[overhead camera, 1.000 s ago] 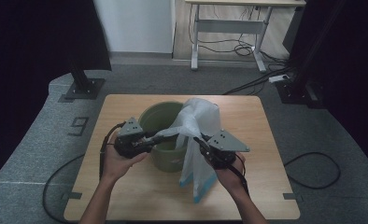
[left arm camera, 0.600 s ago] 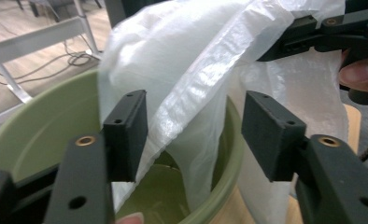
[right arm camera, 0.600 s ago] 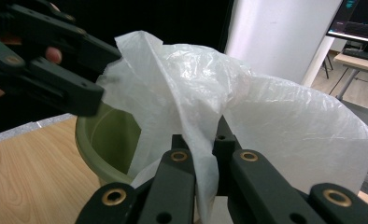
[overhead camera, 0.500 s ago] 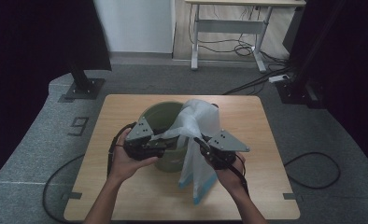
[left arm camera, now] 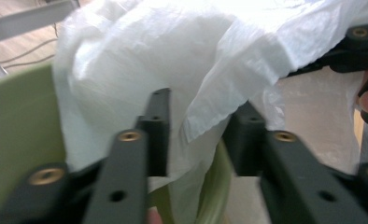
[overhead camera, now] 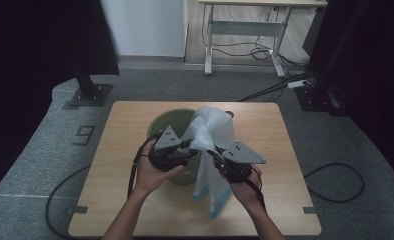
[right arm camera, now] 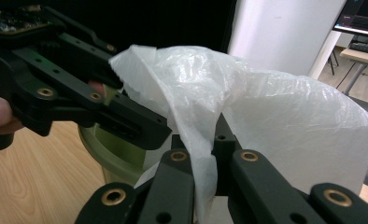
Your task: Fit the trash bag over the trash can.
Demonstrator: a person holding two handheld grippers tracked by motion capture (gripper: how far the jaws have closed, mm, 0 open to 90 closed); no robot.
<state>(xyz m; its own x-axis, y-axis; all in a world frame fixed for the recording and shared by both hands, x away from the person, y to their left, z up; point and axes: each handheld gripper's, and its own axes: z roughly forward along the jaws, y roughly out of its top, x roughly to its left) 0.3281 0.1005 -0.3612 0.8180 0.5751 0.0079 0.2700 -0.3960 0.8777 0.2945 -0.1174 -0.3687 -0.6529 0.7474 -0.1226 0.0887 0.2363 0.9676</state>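
White plastic bag is draped over the green bin on the table; it is clamped by the right gripper, while the left gripper, jaws just closing, is set apart around a fold

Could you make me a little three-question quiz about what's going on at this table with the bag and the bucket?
1. What is the right gripper clamped on?
2. True or false: the green bin stands on the floor.
3. The left gripper has bag film between its jaws, which have just been closing. Are its pads pressing the film yet? A) yes B) no, a gap shows

Key:
1. The white plastic bag, a fold of it.
2. False; it stands on the wooden table.
3. B
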